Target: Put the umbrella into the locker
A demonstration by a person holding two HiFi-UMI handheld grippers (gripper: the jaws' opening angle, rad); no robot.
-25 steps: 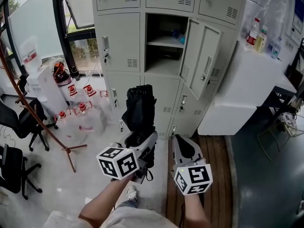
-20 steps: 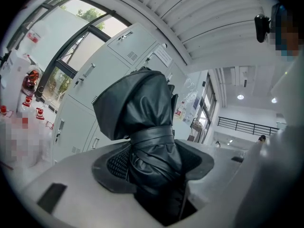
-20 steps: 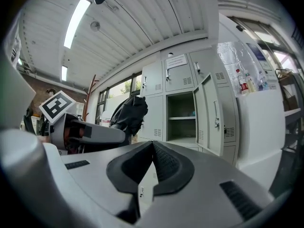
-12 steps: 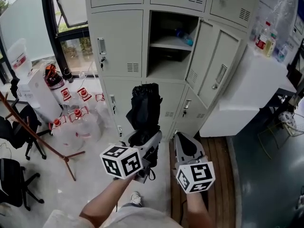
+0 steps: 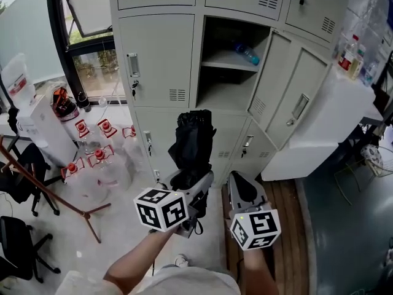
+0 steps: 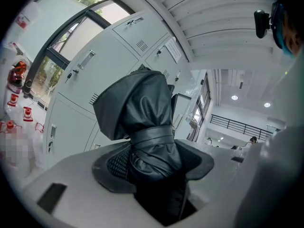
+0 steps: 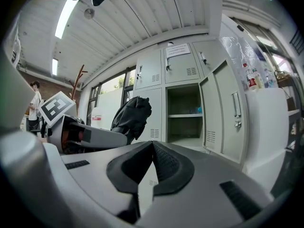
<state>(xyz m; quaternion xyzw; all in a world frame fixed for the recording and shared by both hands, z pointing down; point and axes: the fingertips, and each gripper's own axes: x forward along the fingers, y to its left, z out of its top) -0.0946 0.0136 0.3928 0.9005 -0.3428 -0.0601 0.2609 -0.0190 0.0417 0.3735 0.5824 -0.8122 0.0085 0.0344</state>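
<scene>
The left gripper (image 6: pixel 152 161) is being kept clamped on the folded black umbrella (image 6: pixel 142 113). Its pads are pressing on the wrapped body just below the strap (image 6: pixel 151 137), and the bunched end is standing upward. The right gripper (image 7: pixel 151 148) is being held just beside the left one, with its jaws together at the tips and nothing between them. Both grippers are being held in front of and below the open locker compartment (image 5: pixel 224 94), apart from it. The door (image 5: pixel 295 100) of that compartment is being left swung out to its right. A blue bottle (image 5: pixel 247 53) is lying on the shelf (image 5: pixel 228 63) inside the compartment. Down to the compartment's left, red-capped water jugs (image 5: pixel 98 161) are standing on the floor (image 5: pixel 123 226).
</scene>
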